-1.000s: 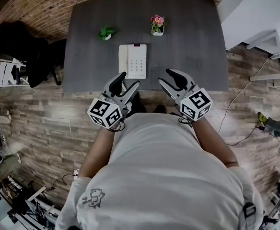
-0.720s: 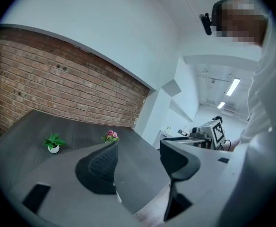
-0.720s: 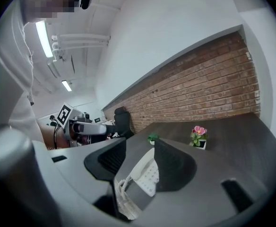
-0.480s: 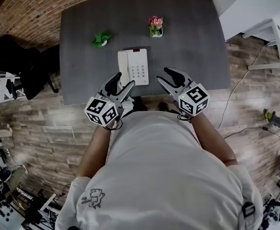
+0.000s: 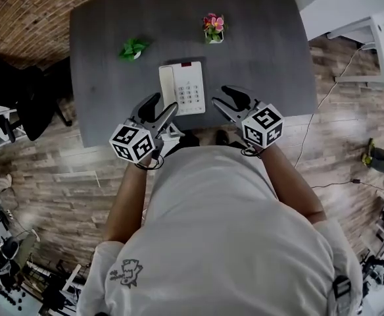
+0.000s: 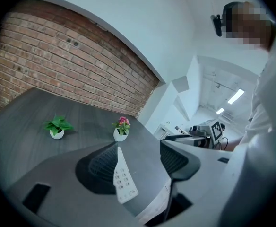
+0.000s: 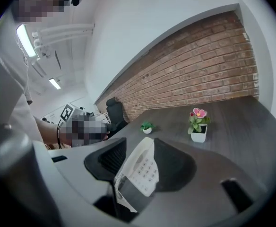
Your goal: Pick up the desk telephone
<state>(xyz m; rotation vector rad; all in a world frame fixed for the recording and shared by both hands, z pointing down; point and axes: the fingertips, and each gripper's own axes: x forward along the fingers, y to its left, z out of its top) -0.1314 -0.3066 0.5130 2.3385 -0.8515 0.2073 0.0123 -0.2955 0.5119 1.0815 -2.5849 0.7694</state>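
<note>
A white desk telephone [image 5: 182,87] with a handset on its left and a keypad lies near the front edge of a dark grey desk [image 5: 264,45]. My left gripper [image 5: 162,105] hovers open at the phone's near left corner. At the near right corner my right gripper [image 5: 222,98] is open too. Neither touches the phone. In the left gripper view the telephone [image 6: 123,178] shows between the spread jaws of the left gripper [image 6: 138,162], ahead of them. The right gripper view has the telephone [image 7: 140,169] in the gap of the right gripper [image 7: 139,157], with its coiled cord hanging at the desk edge.
A small green plant [image 5: 133,48] and a pink flower in a white pot [image 5: 213,28] stand behind the phone. A black office chair [image 5: 21,91] is left of the desk, a white table [image 5: 376,38] to the right. Cables lie on the wooden floor.
Both grippers have moved forward and down, from in front of the desk edge to either side of the phone's near end. Their jaws stay spread.
</note>
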